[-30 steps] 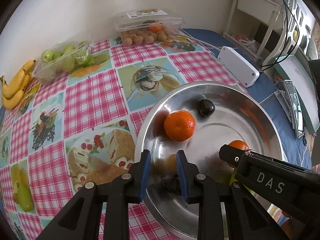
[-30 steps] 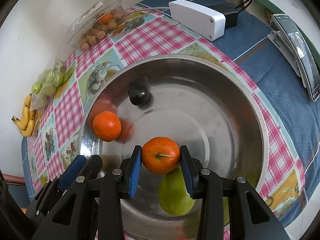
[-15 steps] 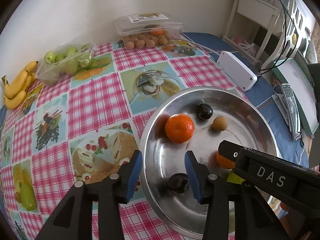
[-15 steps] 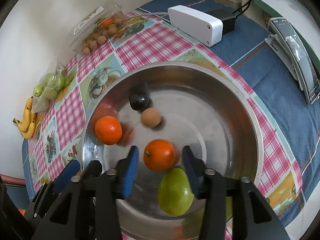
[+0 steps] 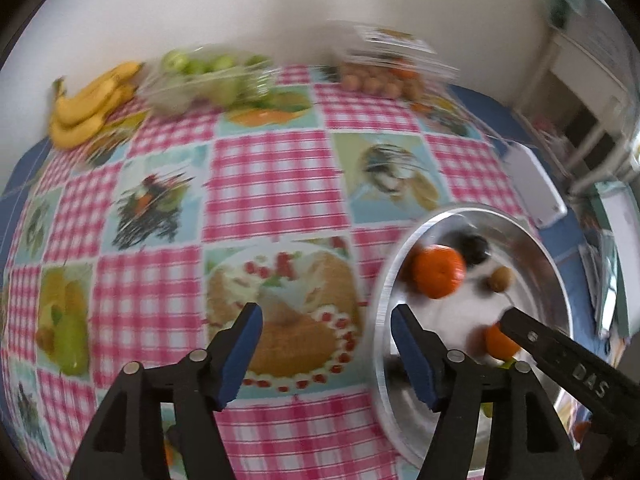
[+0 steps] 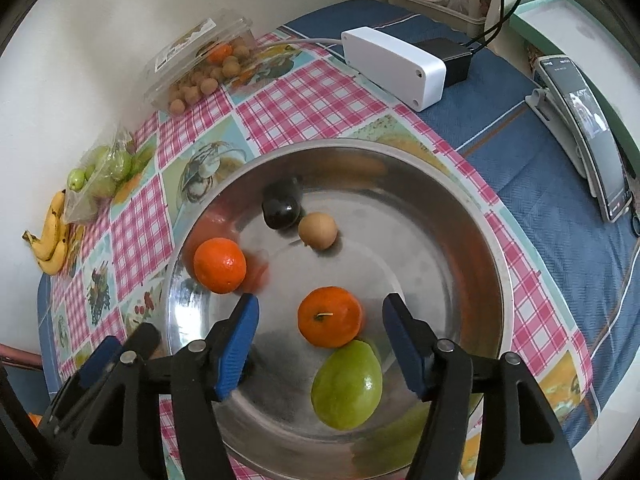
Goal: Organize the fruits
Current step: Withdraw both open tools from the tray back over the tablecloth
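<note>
- Your bowl (image 6: 496,264) already holds two oranges, a green fruit (image 6: 346,386), a plum and a small brown fruit.
- Bananas (image 5: 90,106) and packed fruit remain on the bench (image 5: 264,184).
- Both grippers' fingers are spreading, pinching nothing: left gripper (image 5: 326,350), right gripper (image 6: 320,342).

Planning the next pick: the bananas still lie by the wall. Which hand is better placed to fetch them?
Probably the left. Its tongs are opening with nothing between them, already over the tablecloth on the side toward the bananas. The right tongs, also opening, hang over the bowl astride a released orange.
</note>
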